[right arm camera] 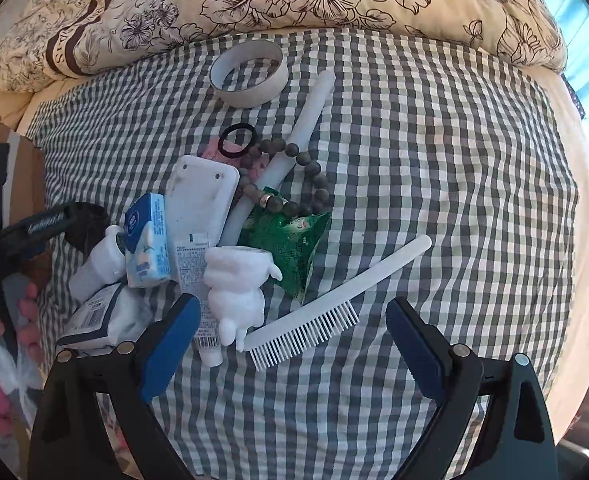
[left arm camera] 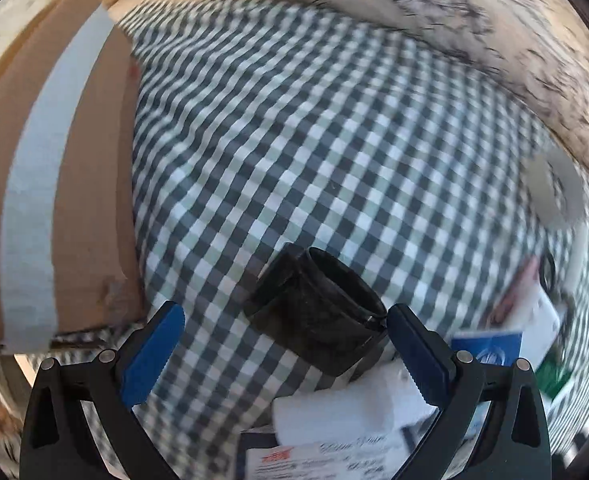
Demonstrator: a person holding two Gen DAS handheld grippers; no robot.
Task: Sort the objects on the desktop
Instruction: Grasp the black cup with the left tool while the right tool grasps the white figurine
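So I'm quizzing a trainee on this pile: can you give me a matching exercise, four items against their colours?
Items:
1. comb
2. hair tie
3. snack packet
4. tissue pack

Colours:
A. green
B. blue and white
C. white
D. black

Pairs: 1-C, 2-D, 3-A, 4-B
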